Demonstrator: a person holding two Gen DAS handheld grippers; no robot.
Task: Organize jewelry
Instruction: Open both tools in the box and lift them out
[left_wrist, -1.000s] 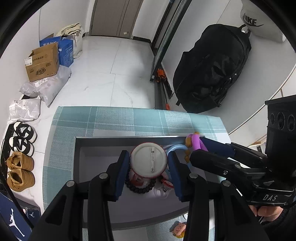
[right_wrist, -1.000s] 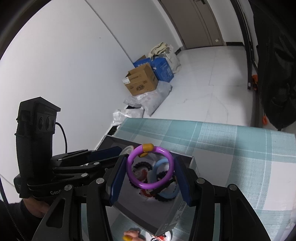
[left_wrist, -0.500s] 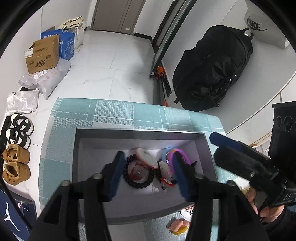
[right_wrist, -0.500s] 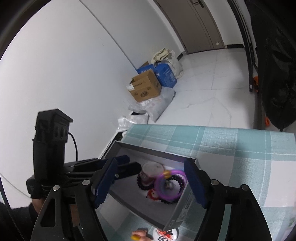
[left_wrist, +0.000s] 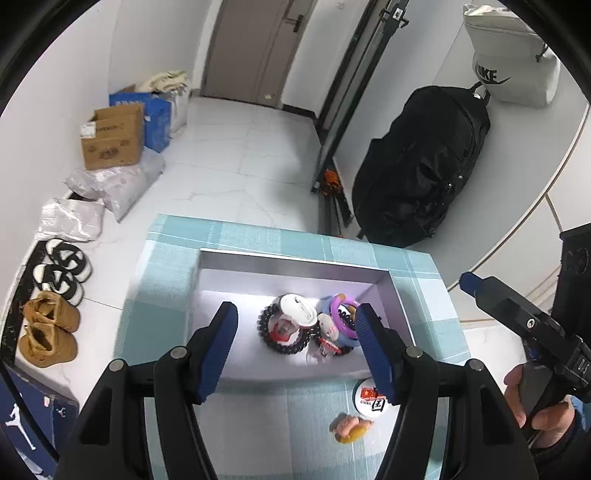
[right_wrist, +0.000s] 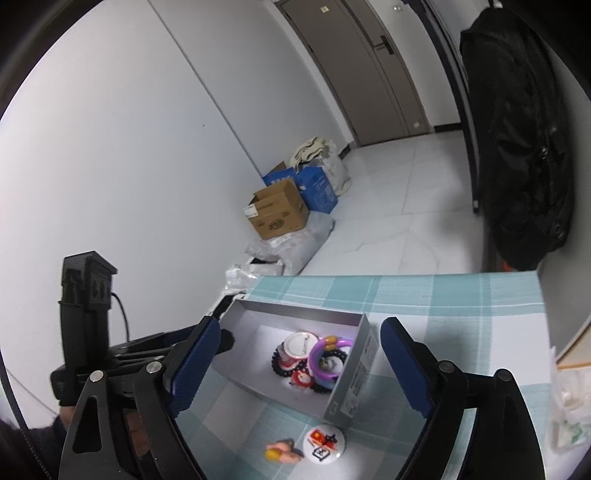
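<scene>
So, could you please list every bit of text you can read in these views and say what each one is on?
"NIKE" with a swoosh: white bag hanging on the wall.
"CHINA" and "国": round badge on the tablecloth.
Jumpman logo, no words: dark blue box on the floor.
Cardboard box print and label: too blurred.
Blue box: unreadable.
Grey box side print: too small.

You can read "NIKE" on the white bag (left_wrist: 511, 70) and "CHINA" on the round badge (left_wrist: 371, 398) lying on your desk.
</scene>
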